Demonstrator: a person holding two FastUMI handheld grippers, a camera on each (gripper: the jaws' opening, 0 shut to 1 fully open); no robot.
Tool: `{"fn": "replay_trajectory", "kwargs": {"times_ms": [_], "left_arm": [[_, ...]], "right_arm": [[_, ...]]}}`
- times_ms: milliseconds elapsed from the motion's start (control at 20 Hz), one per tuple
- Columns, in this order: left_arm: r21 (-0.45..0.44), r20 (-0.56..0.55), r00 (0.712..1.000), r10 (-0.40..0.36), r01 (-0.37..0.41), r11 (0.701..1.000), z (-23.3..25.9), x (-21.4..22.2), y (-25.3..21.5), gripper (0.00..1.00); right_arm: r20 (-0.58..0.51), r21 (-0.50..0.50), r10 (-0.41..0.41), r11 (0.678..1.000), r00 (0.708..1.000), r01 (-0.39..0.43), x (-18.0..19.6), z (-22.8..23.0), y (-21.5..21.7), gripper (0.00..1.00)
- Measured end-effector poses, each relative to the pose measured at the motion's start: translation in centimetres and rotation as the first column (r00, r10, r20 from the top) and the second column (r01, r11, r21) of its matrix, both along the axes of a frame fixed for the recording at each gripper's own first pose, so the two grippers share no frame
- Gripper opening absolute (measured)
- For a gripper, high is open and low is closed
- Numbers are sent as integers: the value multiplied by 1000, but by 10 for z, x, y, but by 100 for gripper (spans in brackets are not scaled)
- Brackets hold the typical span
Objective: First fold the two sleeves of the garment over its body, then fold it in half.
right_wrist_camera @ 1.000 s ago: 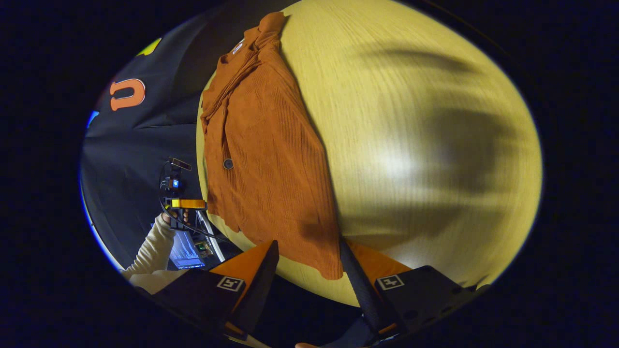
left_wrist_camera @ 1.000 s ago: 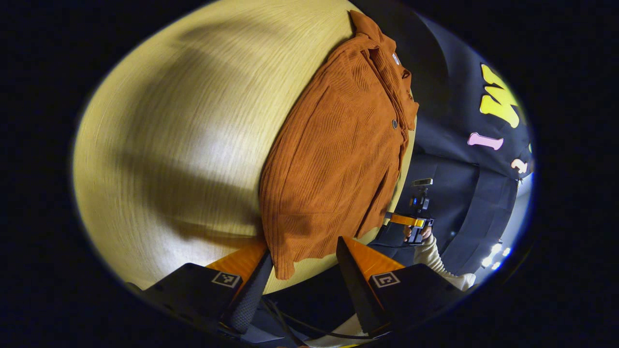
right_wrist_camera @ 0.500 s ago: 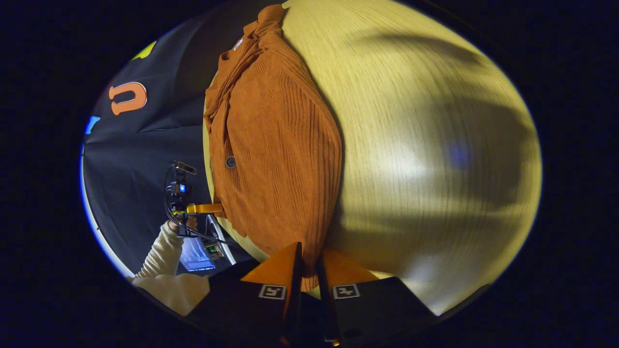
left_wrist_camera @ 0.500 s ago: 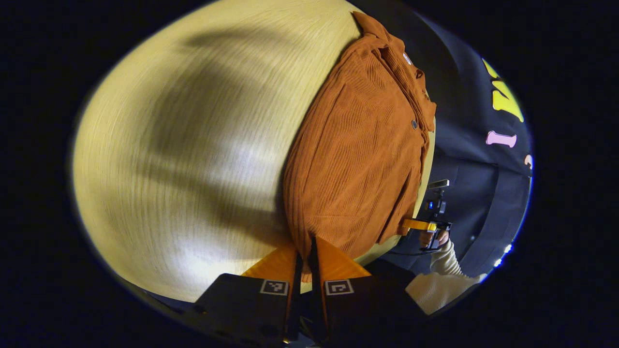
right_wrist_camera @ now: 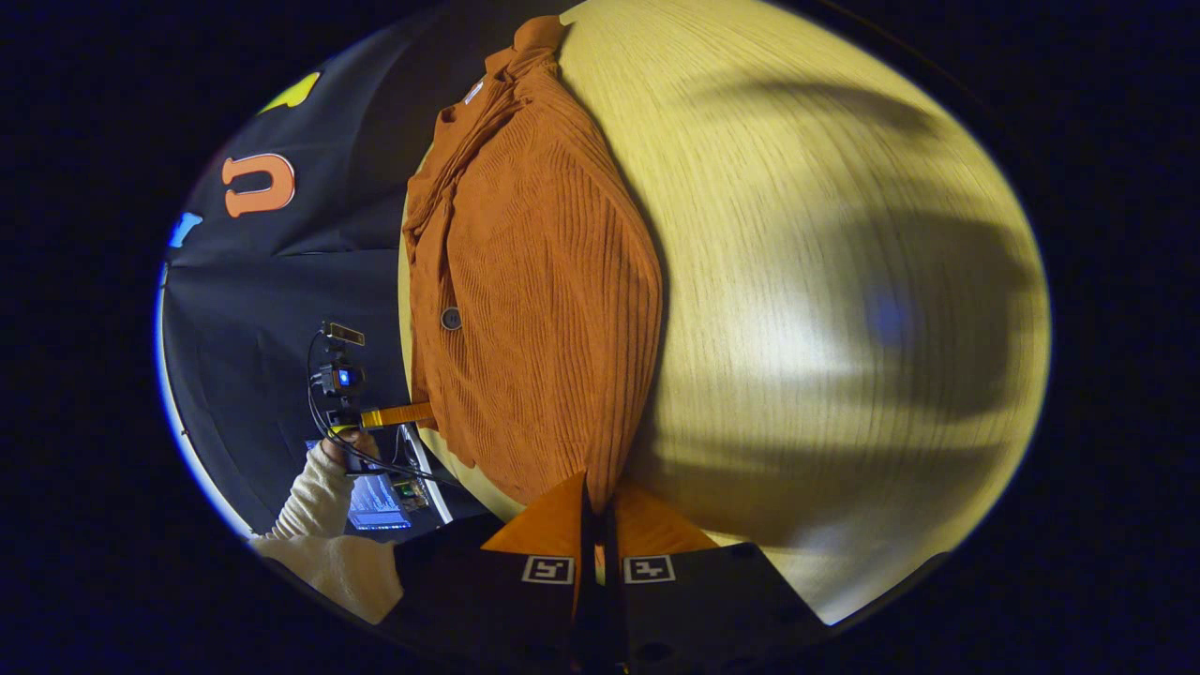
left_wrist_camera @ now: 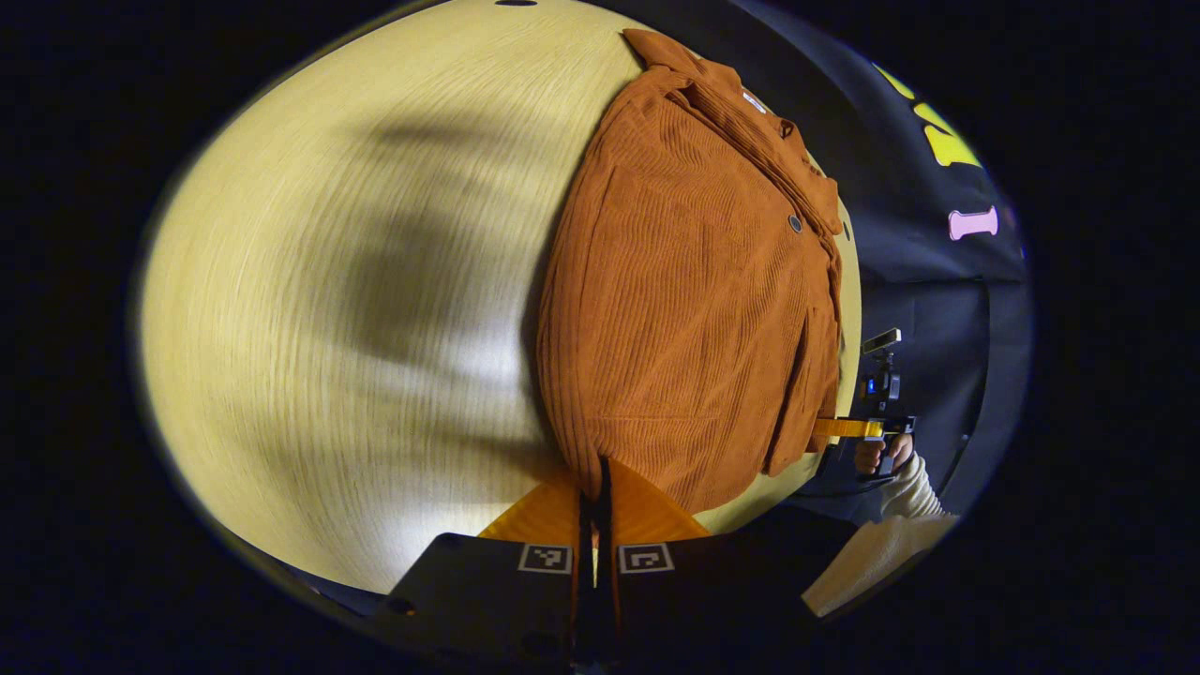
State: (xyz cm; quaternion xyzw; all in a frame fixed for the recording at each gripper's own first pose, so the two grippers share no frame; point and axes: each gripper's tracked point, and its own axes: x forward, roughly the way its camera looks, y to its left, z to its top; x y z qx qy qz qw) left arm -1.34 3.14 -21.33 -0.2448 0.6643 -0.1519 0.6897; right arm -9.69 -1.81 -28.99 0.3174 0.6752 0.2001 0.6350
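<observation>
An orange ribbed garment (left_wrist_camera: 684,300) lies lengthwise on the pale wooden table (left_wrist_camera: 328,281), collar at the far end, one dark button (left_wrist_camera: 794,223) showing. My left gripper (left_wrist_camera: 595,476) is shut on the near hem corner. In the right gripper view the same garment (right_wrist_camera: 534,281) runs away from me, and my right gripper (right_wrist_camera: 597,489) is shut on the hem's other near corner. Each view also catches the other gripper farther off at the hem: the right gripper (left_wrist_camera: 847,428) in a hand (left_wrist_camera: 881,455), the left gripper (right_wrist_camera: 398,414) in a sleeved hand (right_wrist_camera: 333,450).
The table's (right_wrist_camera: 844,281) wide bare wood lies beside the garment, crossed by shadows. Its near edge runs just under the hem. Black booth cloth (right_wrist_camera: 272,309) hangs beyond the table. A lit screen (right_wrist_camera: 375,502) sits low beside the person's sleeve.
Both grippers were open around the hem corners a second ago; both have closed on the fabric. The hem has drawn in toward the fingers and the cloth bulges a little.
</observation>
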Motion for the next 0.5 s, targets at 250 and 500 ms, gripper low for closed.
{"fn": "replay_trajectory", "kwargs": {"times_ms": [250,500], "left_arm": [[-9,35,998,-51,52,999,20,-2,-17,4],[8,21,995,-96,96,995,45,4,-24,4]], "right_arm": [[-17,17,-35,999,999,35,1,20,-5,0],[-20,71,-69,995,997,70,22,53,-6,0]]}}
